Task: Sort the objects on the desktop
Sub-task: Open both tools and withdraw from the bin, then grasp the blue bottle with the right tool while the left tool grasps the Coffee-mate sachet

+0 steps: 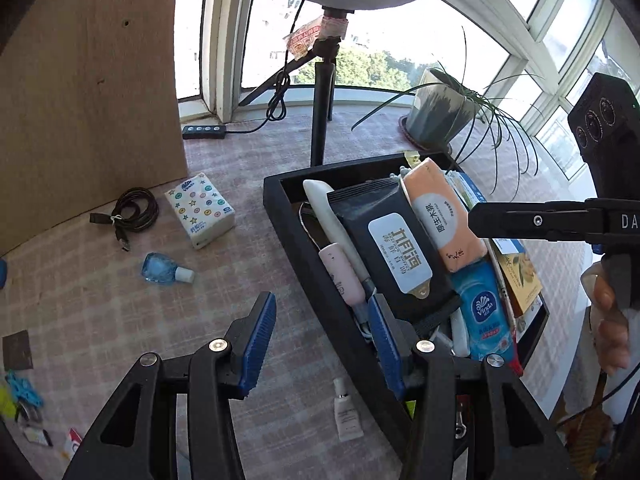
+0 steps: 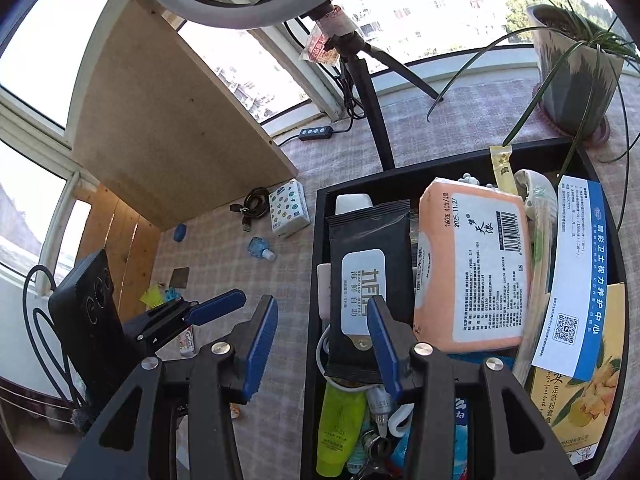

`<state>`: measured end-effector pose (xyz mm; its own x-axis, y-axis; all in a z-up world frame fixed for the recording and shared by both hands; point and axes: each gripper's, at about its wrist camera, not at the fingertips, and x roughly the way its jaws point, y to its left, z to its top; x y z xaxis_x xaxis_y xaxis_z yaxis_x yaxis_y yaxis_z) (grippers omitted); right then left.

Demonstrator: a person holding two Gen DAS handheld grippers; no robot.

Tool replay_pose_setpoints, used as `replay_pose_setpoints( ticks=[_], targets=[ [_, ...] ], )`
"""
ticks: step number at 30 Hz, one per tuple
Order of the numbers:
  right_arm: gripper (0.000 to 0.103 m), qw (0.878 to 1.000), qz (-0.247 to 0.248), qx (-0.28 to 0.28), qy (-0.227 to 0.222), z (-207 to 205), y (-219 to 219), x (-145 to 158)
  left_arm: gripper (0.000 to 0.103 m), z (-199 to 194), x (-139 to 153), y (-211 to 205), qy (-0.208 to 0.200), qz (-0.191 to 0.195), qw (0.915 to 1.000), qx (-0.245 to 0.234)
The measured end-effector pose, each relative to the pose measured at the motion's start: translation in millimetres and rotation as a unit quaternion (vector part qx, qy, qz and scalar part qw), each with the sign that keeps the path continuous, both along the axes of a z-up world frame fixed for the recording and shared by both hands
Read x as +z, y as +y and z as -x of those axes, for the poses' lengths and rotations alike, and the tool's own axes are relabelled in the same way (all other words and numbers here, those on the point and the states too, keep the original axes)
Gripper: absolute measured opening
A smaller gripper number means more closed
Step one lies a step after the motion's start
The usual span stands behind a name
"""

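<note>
The black rectangular plastic tray point(image 2: 320, 216) sits on the pink checked tablecloth point(image 1: 248, 208), crammed full: a black flat pack of wet wipes with a white label point(image 2: 370, 280) lies beside an orange soft pack of tissues point(image 2: 472, 264), with a blue Vinda tissue packet point(image 1: 486, 312) and a pale pink slim device point(image 1: 340, 276) wedged among them, and a yellow-green tube point(image 2: 340, 420) at the near end.

The right gripper point(image 2: 322, 344) hangs over the tray's left wall, its blue ribbed fingers point(image 2: 260, 344) spreading apart with nothing between them; one finger is outside the tray, the other above the wipes pack.

The left gripper point(image 1: 320, 344) straddles that same wall from the other side, fingers wide apart and empty.

Out on the cloth, well apart from the tray, lie a white tissue pack printed with stars point(image 1: 200, 210), a small blue clear bottle with a white cap point(image 1: 164, 270), a coiled black cable point(image 1: 132, 212) and a small white tube point(image 1: 348, 416). A grey potted plant point(image 2: 576, 76) stands behind the tray.
</note>
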<state>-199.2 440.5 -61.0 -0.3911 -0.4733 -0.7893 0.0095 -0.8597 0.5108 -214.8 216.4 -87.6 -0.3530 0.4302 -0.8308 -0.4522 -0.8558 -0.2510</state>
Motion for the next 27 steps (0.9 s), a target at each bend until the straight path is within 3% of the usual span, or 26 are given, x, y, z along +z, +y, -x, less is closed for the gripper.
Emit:
replay_pose_setpoints(
  ticks=[5,11,19,22,27],
  targets=[
    [0.046,0.999,-0.005,0.033,0.003,8,-26,2,0.052,2,-1,-66,-0.004,0.026,0.9983,0.051],
    [0.046,0.996,-0.019,0.084,-0.008,25,-71,-6,0.052,-4,-8,-153,-0.020,0.044,0.9905,0.128],
    [0.046,0.986,-0.039,0.160,-0.025,58,-144,-20,0.052,-22,-25,-259,-0.055,0.054,0.9690,0.235],
    [0.047,0.981,-0.062,0.182,-0.026,69,-170,-30,0.052,-33,-36,-292,-0.075,0.047,0.9568,0.277],
    [0.046,0.973,-0.084,0.209,-0.046,87,-204,-56,0.052,-52,-63,-312,-0.122,0.039,0.9469,0.295]
  ],
)
